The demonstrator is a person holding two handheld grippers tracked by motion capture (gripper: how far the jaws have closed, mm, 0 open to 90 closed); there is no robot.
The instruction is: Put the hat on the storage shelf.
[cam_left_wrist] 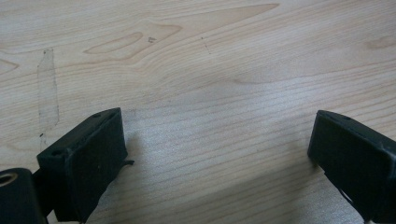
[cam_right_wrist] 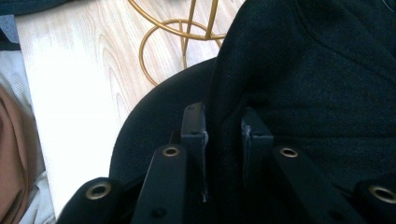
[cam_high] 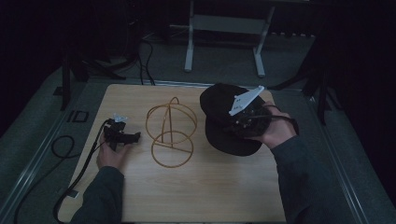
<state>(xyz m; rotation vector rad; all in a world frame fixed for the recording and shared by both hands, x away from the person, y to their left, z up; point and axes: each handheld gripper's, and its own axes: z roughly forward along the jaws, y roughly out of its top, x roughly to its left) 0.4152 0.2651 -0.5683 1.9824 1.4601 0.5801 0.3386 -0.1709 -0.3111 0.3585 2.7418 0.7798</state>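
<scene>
The right gripper (cam_high: pixel 246 122) was pinching the black cap (cam_high: pixel 219 105) at the seam where brim meets crown, its jaws pressed close on a fold of cloth, as the right gripper view showed (cam_right_wrist: pixel 224 135). The cap sat at the far right of the table (cam_high: pixel 210 196), just right of the gold wire stand (cam_high: pixel 171 133), its brim lying near the stand's base ring.

To do this step well, the grip seemingly needed to hold firm on that fold, since cloth slips easily. The cap would likely have to rise clear of the stand's top loop, then come down with the crown opening centred over the dome wires, brim kept level.

The left gripper (cam_high: pixel 122 135) rested low over the wood at the left, jaws spread wide with only bare table between them (cam_left_wrist: pixel 210 154). It was near the stand and could have steadied the base ring, as a light wire frame might tip or slide under the cap.

The stand's tall loop was the main obstacle; the brim might snag on it. Cables (cam_high: pixel 88 158) trailed off the left edge, well apart from the work.
</scene>
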